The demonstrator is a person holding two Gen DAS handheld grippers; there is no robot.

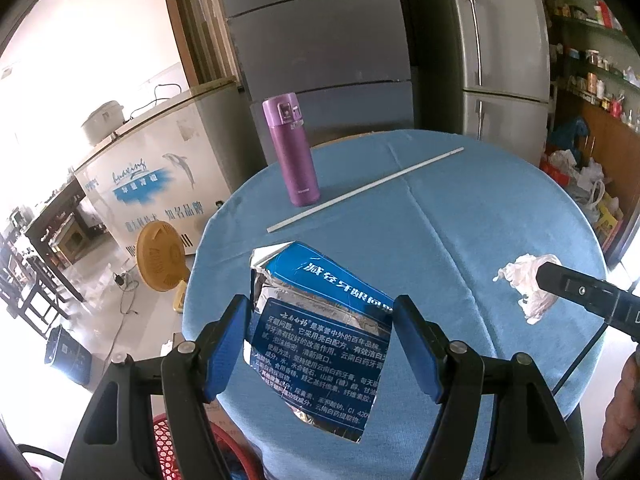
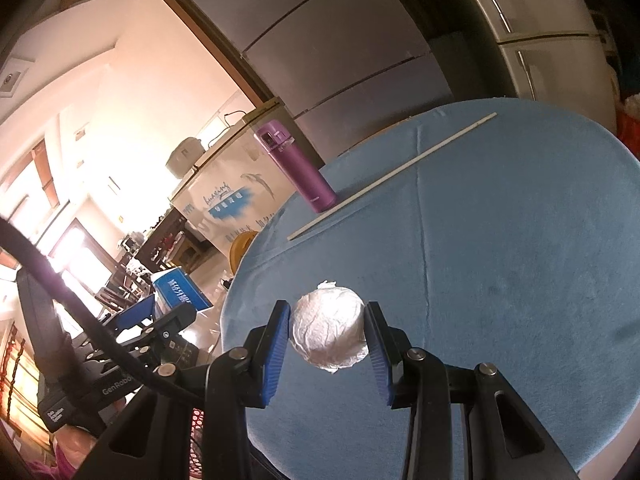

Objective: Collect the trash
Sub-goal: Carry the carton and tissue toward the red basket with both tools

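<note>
A crushed blue toothpaste box [image 1: 320,320] with silver lining sits between the fingers of my left gripper [image 1: 320,324], whose pads touch its sides; it is held above the near edge of the round blue table [image 1: 480,208]. It also shows in the right wrist view [image 2: 182,290]. My right gripper [image 2: 326,330] is shut on a crumpled white paper ball [image 2: 328,330], just above the tablecloth [image 2: 500,280]. In the left wrist view the ball [image 1: 528,284] shows at the right with one right finger over it.
A purple thermos [image 1: 292,152] stands upright at the table's far left, also in the right wrist view [image 2: 296,168]. A long white stick [image 1: 364,190] lies across the far side. A red mesh basket [image 1: 180,448] sits below the near edge. Fridges and a freezer stand behind.
</note>
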